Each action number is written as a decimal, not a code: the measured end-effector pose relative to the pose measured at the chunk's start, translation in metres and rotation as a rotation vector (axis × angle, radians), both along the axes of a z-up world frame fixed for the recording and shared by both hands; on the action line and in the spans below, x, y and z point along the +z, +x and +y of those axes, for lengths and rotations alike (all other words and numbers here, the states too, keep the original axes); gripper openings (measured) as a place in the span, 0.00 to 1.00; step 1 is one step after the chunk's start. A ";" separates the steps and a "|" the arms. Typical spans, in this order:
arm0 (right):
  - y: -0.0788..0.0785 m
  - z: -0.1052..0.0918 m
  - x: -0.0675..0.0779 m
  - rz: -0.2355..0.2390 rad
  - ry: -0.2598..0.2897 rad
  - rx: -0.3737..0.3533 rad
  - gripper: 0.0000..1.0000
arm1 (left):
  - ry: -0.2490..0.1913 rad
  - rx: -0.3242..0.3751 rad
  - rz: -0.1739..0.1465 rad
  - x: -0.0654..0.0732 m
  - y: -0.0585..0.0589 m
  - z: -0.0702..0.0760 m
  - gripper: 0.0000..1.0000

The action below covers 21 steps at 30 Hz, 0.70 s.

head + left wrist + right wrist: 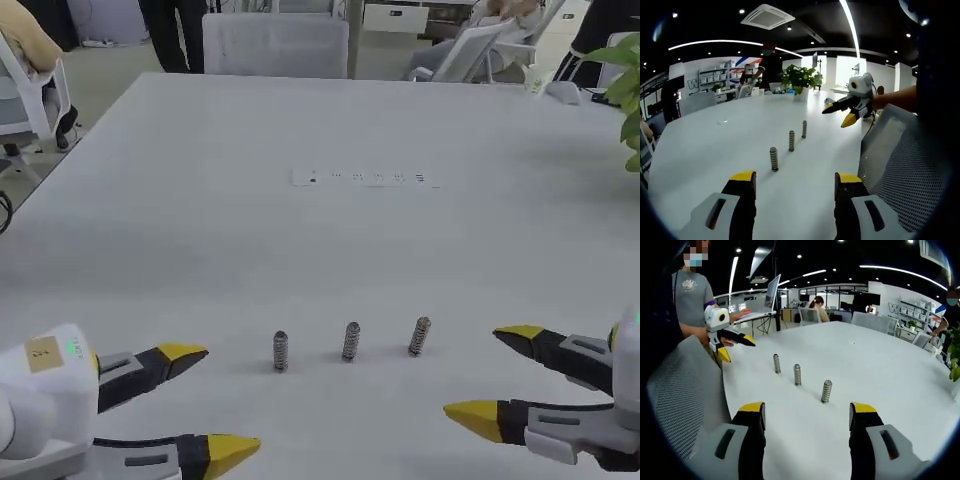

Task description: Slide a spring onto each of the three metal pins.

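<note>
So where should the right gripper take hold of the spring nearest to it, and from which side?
Grip the rightmost spring around its mid-height coils, coming in level from its open right side with the right gripper. It stands nearly upright, a slim cylinder, and the middle spring stands on its left, so that side is probably tighter.

Your three springs (351, 341) are too small to show whether pins stand inside (coils hide any core). Your left gripper (230, 398) runs off the head view's bottom edge, your right gripper (472, 372) off the right.
</note>
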State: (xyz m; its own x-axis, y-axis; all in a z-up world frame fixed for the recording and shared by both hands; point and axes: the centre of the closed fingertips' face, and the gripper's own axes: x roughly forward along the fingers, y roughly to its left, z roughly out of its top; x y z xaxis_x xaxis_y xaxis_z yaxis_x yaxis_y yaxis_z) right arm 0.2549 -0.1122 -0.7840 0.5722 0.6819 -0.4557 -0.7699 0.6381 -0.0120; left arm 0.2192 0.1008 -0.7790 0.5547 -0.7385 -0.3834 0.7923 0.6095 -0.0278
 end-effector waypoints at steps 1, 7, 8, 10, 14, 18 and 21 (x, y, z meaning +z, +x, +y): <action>0.000 0.000 0.000 -0.003 0.002 -0.001 0.68 | -0.001 0.002 0.003 -0.001 0.000 0.000 0.61; -0.001 0.005 0.000 -0.001 0.008 0.004 0.70 | -0.016 0.012 0.024 -0.006 -0.003 0.000 0.68; -0.001 0.005 -0.001 -0.002 0.005 0.002 0.70 | -0.020 0.014 0.026 -0.006 -0.003 0.000 0.69; -0.001 0.005 0.000 -0.006 0.011 0.002 0.72 | -0.025 0.017 0.032 -0.007 -0.003 0.000 0.75; -0.001 0.004 -0.001 -0.004 0.004 0.002 0.74 | -0.022 0.016 0.041 -0.010 -0.004 -0.001 0.76; -0.002 0.004 -0.001 -0.005 0.011 -0.003 0.76 | -0.026 0.018 0.039 -0.010 -0.002 -0.001 0.77; -0.003 0.004 -0.002 -0.003 0.009 -0.004 0.76 | -0.026 0.017 0.039 -0.010 -0.002 -0.001 0.77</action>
State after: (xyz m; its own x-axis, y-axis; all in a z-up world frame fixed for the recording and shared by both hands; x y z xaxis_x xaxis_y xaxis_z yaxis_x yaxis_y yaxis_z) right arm 0.2520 -0.1081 -0.7857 0.5762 0.6839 -0.4474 -0.7675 0.6410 -0.0085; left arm 0.2172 0.0994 -0.7891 0.5521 -0.7392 -0.3858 0.7800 0.6213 -0.0742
